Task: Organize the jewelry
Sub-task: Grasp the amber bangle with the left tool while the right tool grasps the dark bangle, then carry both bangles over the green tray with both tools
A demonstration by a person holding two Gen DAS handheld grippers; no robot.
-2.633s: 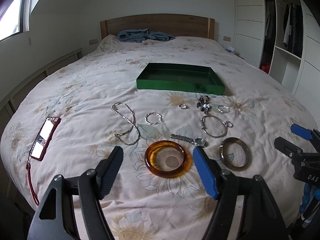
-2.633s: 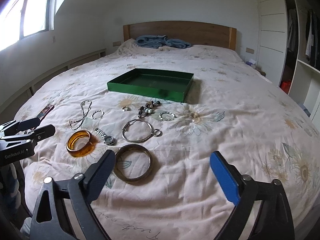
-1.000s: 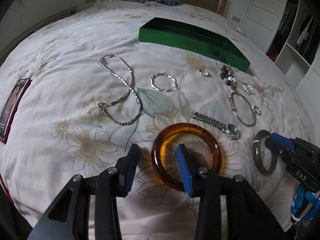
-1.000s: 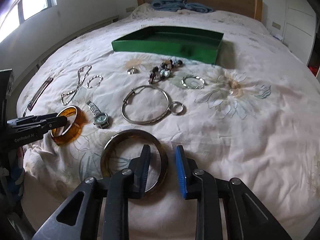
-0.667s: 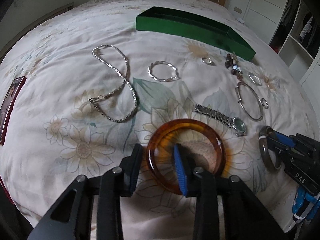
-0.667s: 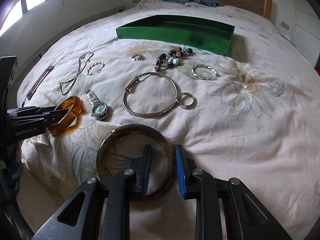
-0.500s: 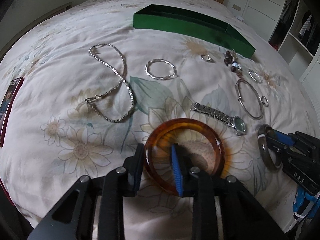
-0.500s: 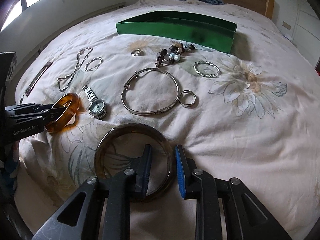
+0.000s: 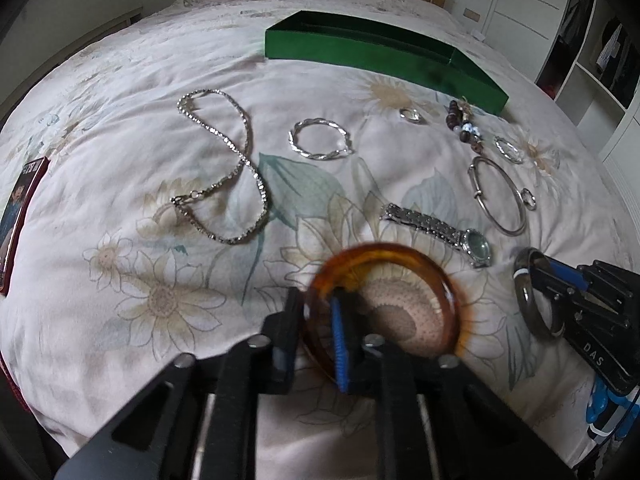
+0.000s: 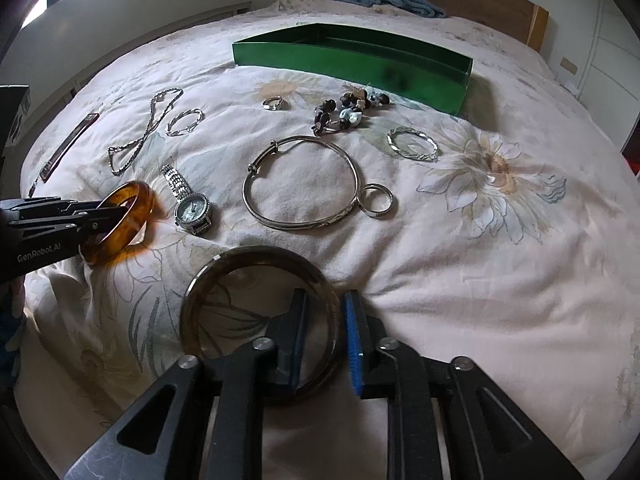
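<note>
My left gripper (image 9: 316, 336) is shut on the near rim of the amber bangle (image 9: 400, 254), which tilts up off the bedspread; it also shows in the right wrist view (image 10: 128, 222). My right gripper (image 10: 324, 336) is shut on the right rim of the dark grey-brown bangle (image 10: 224, 270), also in the left wrist view (image 9: 528, 292). The green tray (image 9: 380, 54) stands farther up the bed, and shows in the right wrist view (image 10: 348, 60).
On the floral bedspread lie a silver chain (image 9: 224, 164), a twisted silver bracelet (image 9: 320, 144), a ring (image 9: 410, 114), a bead bracelet (image 9: 462, 126), a thin silver bangle (image 9: 500, 196), a watch (image 9: 440, 230) and a small hoop (image 9: 508, 148). A red-framed phone (image 9: 18, 208) lies far left.
Both grippers came down and closed from wide open, the left onto the amber bangle, the right onto the dark bangle. The amber bangle has tipped up off the bedspread.
</note>
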